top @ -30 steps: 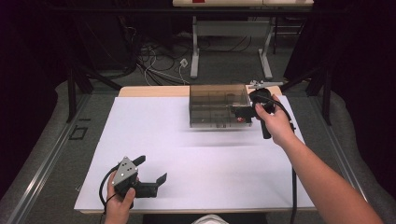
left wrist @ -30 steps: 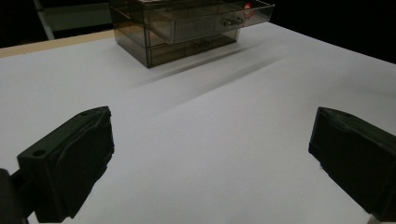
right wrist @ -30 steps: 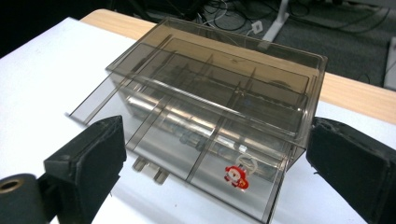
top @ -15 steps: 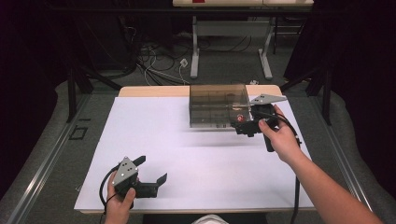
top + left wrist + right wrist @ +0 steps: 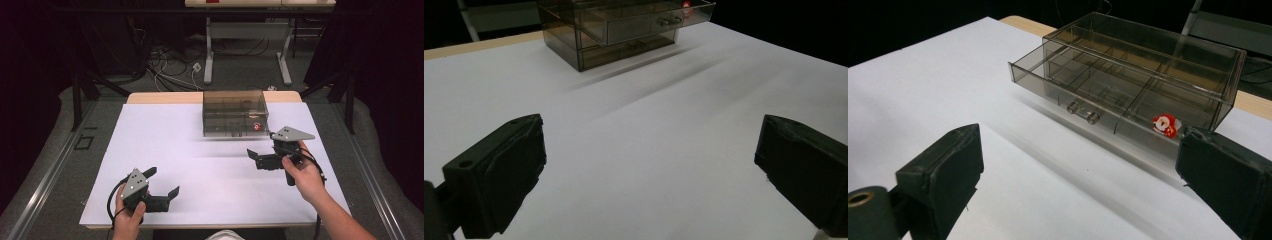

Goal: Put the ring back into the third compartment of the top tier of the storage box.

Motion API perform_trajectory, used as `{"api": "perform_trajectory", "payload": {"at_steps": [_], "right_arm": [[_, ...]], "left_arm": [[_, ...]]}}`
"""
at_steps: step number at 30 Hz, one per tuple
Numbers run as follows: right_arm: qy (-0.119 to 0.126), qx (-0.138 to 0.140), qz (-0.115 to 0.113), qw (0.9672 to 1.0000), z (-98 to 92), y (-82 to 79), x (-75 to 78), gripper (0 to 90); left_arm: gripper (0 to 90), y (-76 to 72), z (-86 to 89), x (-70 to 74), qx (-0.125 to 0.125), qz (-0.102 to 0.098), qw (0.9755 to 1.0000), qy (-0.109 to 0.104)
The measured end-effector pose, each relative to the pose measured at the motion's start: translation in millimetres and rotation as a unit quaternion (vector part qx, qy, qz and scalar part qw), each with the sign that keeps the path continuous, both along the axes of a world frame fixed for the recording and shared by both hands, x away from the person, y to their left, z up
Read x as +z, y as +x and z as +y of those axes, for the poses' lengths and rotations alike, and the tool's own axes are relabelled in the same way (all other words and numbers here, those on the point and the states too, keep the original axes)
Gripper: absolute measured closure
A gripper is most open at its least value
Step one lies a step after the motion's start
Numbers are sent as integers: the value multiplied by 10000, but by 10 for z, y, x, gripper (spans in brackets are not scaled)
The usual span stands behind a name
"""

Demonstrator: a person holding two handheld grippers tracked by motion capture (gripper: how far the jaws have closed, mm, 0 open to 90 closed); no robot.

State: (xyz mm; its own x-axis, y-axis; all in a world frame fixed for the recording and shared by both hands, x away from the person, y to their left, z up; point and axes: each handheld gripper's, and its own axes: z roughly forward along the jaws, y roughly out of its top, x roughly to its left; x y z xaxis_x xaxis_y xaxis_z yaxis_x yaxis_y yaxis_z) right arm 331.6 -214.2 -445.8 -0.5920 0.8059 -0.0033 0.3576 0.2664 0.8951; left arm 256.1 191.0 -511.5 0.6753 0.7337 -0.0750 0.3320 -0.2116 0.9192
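Your desk (image 5: pixel 165 150) carries a smoky clear box (image 5: pixel 234 112) at the middle of its far edge, with its top drawer (image 5: pixel 1083 80) pulled partway out toward you. A small red-and-white figure (image 5: pixel 1166 124) sits in the drawer's right front compartment, against the front wall.

Your right tool (image 5: pixel 261 155) hovers just in front of the box's right corner, jaws apart and empty. Your left tool (image 5: pixel 162 186) rests near the front edge, left of middle, jaws also apart and empty, well away from the box.

If you mean to shut the drawer, push squarely on the knob (image 5: pixel 1083 113) so the light box does not skid; bring the left tool up to brace it.

The right gripper view shows the dividers and the figure plainly. The high view shows it as a red speck, yet it alone places both tools on the desk.
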Motion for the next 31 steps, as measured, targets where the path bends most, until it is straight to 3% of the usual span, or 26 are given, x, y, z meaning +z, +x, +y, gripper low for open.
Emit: {"api": "perform_trajectory", "payload": {"at_steps": [3,8,13,18,26,31], "right_arm": [[133,-11,-85,9999,-18,-100,-93,47],[132,-23,-233,9996,-46,-240,-259,47],[88,27,-161,9998,-57,-337,-433,47],[-9,26,-275,9996,-69,-392,-598,47],[70,139,-146,9998,-90,-441,-777,48],[-138,255,-121,9995,-94,-445,-846,48]], "left_arm": [[2,-3,-7,0,-1,10,10000,-1],[2,-4,-9,-1,2,11,10000,-11],[2,-4,-10,-1,-6,11,10000,2],[2,-3,-16,-3,-14,17,10000,-3],[2,-2,-18,-3,-39,14,10000,9],[2,2,-15,-5,-56,17,10000,15]]}}
